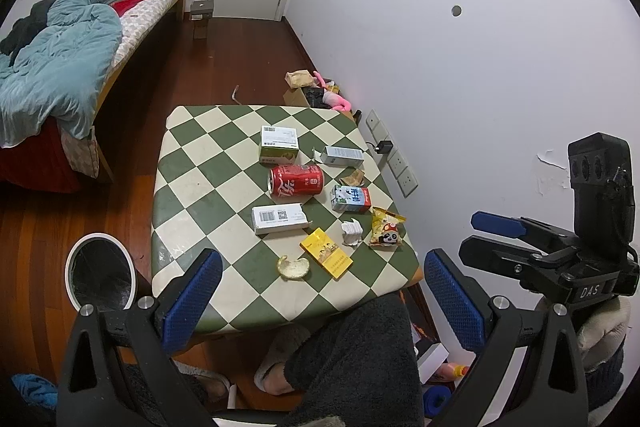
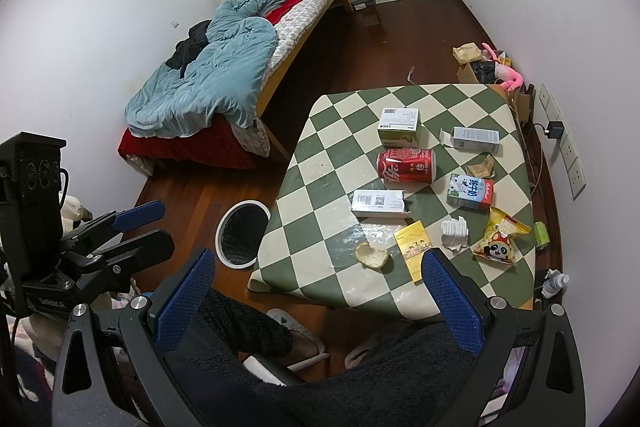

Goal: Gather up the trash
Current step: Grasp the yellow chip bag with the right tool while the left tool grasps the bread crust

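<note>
Trash lies on a green-and-white checked table (image 1: 188, 163) (image 2: 320, 163): a red cola can (image 1: 296, 180) (image 2: 406, 165) on its side, a milk carton (image 1: 351, 199) (image 2: 470, 191), a yellow pack (image 1: 326, 253) (image 2: 414, 241), a panda snack bag (image 1: 386, 227) (image 2: 500, 241), crumpled white paper (image 1: 352, 231) (image 2: 454, 231), a bitten peel-like scrap (image 1: 293, 267) (image 2: 372, 255) and small boxes (image 1: 280, 219) (image 2: 378, 203). A white-rimmed bin (image 1: 100, 275) (image 2: 242, 233) stands left of the table. My left gripper (image 1: 324, 301) and right gripper (image 2: 318, 297) hang open and hold nothing, short of the table's near edge.
A bed (image 1: 60, 67) (image 2: 224, 83) with a blue quilt fills the left side. A person's dark-trousered knees (image 1: 352, 359) (image 2: 340, 379) and slippers are below the grippers. A cardboard box with a pink toy (image 1: 320, 95) (image 2: 492, 67) sits by the right wall with sockets.
</note>
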